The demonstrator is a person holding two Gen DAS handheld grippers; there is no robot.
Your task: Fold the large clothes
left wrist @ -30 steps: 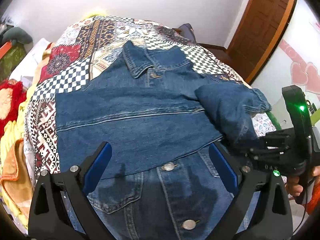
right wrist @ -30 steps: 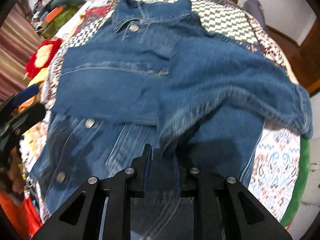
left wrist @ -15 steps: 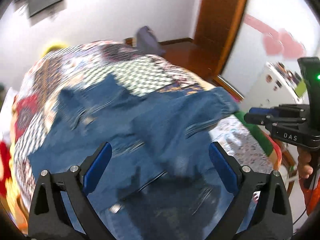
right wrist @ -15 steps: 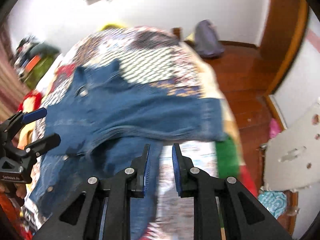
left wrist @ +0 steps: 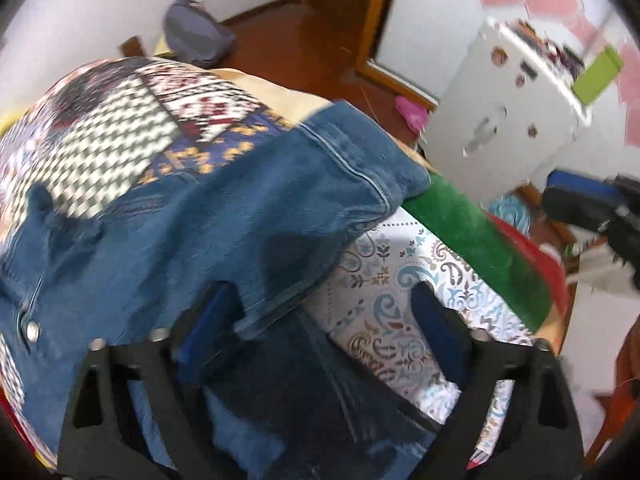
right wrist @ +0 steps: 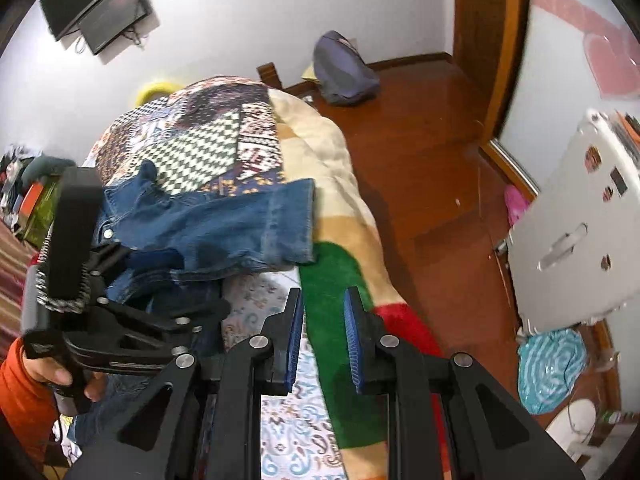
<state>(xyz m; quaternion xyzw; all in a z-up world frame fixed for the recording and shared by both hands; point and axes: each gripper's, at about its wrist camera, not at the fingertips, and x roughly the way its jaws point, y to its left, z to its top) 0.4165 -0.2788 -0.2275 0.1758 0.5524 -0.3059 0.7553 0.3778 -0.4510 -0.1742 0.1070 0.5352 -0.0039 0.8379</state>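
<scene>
A blue denim jacket lies on the patchwork bed cover, one sleeve stretched toward the bed's right edge with its cuff near a green patch. My left gripper is open, low over the sleeve's lower hem; its left finger is close over the denim. It also shows in the right wrist view, beside the sleeve. My right gripper holds nothing, its jaws a narrow gap apart, above the bed edge and off the jacket. Its tip shows at the left wrist view's right edge.
A green and red blanket and a paisley sheet hang at the bed's edge. A white cabinet, a wooden door, a grey bag on the wood floor, a wall TV and piled clothes surround the bed.
My right gripper let go of the sleeve and pulled away right, off the jacket. My left gripper swung right from the jacket's front to the sleeve. The sleeve now lies stretched toward the bed edge.
</scene>
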